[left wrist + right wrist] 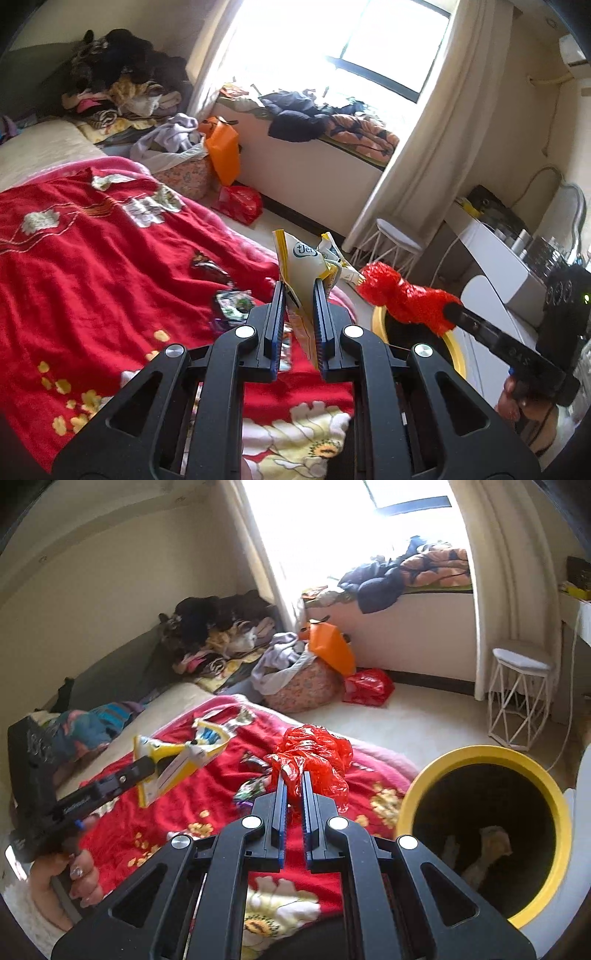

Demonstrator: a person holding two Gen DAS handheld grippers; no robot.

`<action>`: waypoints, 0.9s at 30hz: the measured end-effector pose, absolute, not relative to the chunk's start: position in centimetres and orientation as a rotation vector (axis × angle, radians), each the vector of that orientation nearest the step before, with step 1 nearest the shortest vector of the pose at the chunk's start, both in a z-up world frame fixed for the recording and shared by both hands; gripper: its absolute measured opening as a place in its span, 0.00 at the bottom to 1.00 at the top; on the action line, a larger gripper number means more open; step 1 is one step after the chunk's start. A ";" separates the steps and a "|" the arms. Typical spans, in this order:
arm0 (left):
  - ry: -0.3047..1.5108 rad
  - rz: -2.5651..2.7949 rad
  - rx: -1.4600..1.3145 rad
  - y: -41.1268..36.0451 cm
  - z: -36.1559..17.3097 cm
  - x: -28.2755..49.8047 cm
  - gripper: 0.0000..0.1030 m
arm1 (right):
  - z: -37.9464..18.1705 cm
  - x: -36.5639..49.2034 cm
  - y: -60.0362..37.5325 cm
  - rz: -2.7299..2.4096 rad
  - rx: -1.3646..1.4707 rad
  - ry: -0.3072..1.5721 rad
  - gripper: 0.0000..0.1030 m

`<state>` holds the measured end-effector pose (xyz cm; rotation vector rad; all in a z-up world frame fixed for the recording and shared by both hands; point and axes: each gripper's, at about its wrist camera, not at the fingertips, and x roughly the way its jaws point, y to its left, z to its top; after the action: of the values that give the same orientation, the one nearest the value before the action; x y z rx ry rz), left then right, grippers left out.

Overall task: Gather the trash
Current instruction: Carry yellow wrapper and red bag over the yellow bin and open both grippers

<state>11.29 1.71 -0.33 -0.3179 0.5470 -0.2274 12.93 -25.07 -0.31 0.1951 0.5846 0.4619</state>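
A red blanket (92,258) with flower patterns is covering the bed. Clothes (122,81) are piling up at the bed's far end. A cloth basket (303,686) is sitting on the floor, laundry spilling over its rim, with an orange bag (332,646) leaning against it and a red bag (369,686) lying just beside. More clothes (406,572) are lying along the window ledge. A white stool (521,698) is standing near the pale curtain (436,129).

bright daylight from window (332,40), blown-out glare; fisheye bending, dark vignette at edges.
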 end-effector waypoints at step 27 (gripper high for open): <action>0.609 -0.418 -0.165 -9.6 -1.4 11.8 0.10 | -1.8 14.0 -36.0 0.164 0.272 0.564 0.07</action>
<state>11.83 -9.59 -1.39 -0.1652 0.6091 -0.4176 14.00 -36.01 -1.81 0.2720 0.5638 0.1645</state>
